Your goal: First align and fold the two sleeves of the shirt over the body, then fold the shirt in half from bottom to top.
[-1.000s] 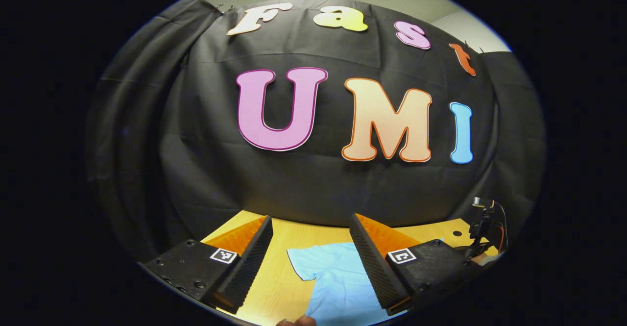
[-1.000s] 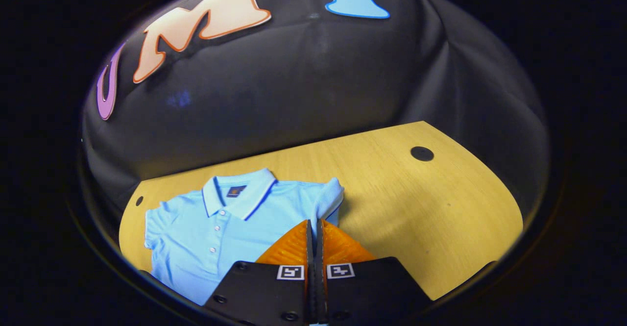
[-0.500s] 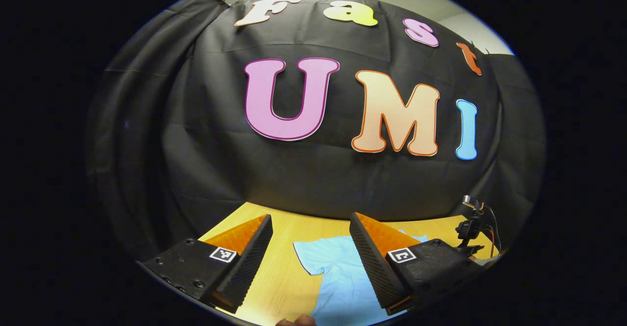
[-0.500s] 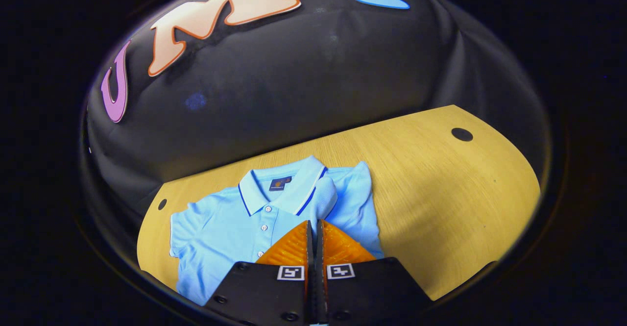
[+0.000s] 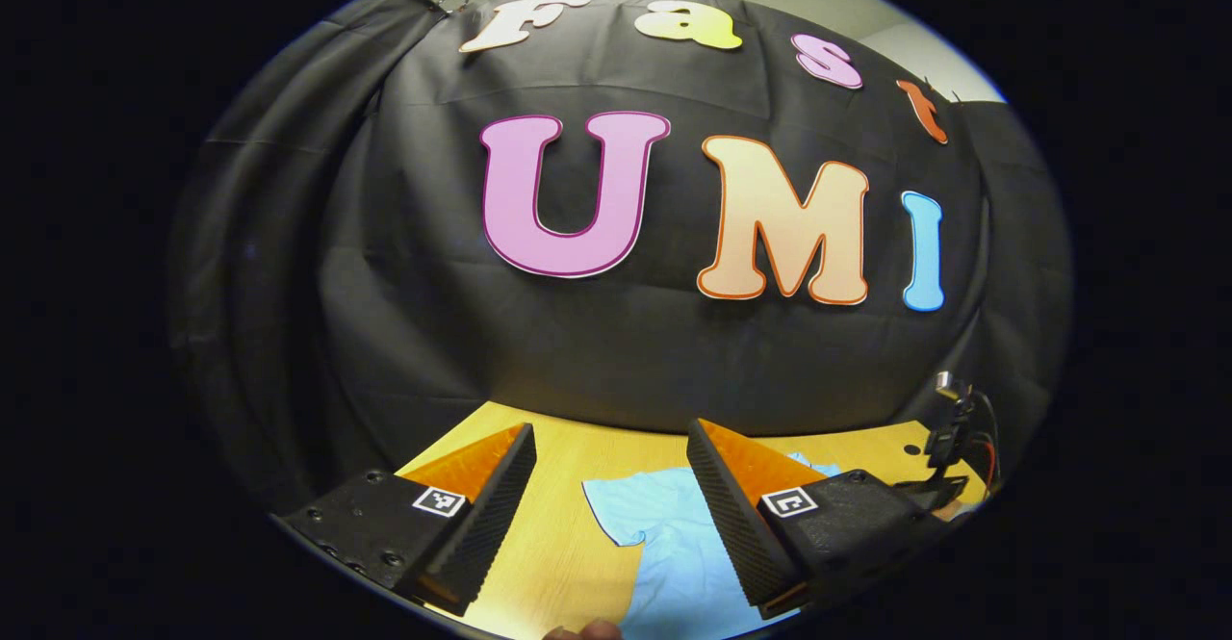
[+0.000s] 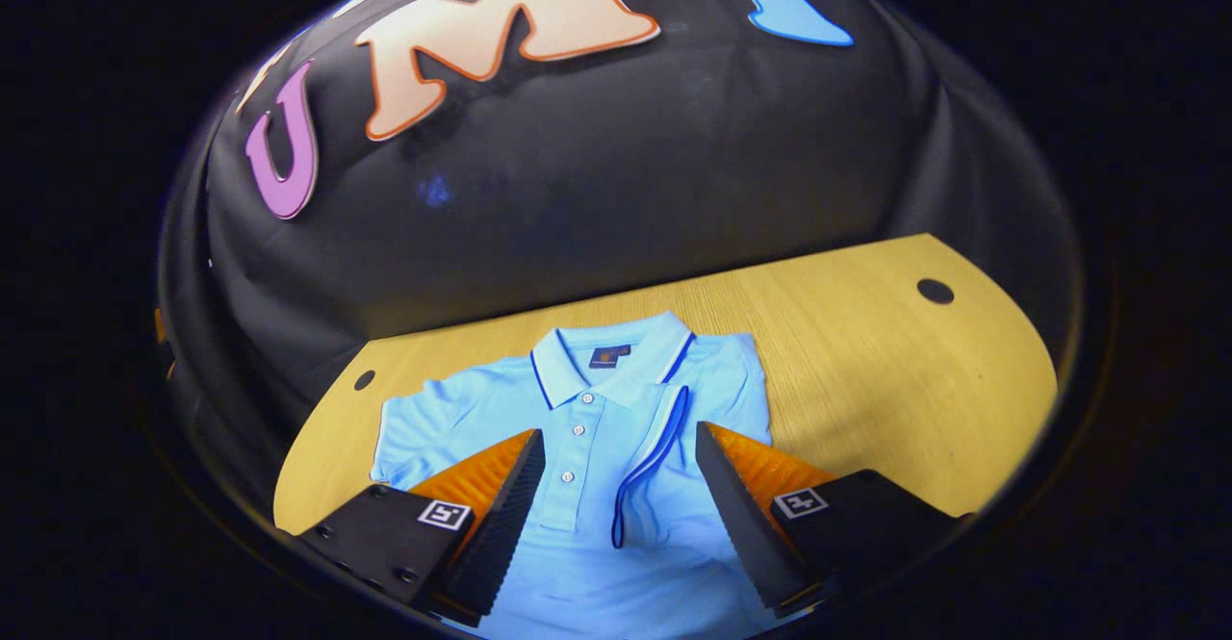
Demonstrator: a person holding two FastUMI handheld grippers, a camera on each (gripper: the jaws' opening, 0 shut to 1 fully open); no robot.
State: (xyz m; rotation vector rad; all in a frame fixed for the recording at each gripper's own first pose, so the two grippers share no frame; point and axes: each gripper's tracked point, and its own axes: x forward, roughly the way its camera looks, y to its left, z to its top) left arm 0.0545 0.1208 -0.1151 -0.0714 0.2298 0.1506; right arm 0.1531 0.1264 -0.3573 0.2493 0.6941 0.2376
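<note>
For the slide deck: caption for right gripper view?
Open hand-held gripper above light blue polo shirt, one sleeve folded over.

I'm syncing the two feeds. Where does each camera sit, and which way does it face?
Left gripper view: rides the left gripper, aimed nearly level at the booth wall; its open fingers frame the shirt.
Right gripper view: rides the right gripper, tilted down over the shirt; fingers open.
Shared: shirt and table.
</note>
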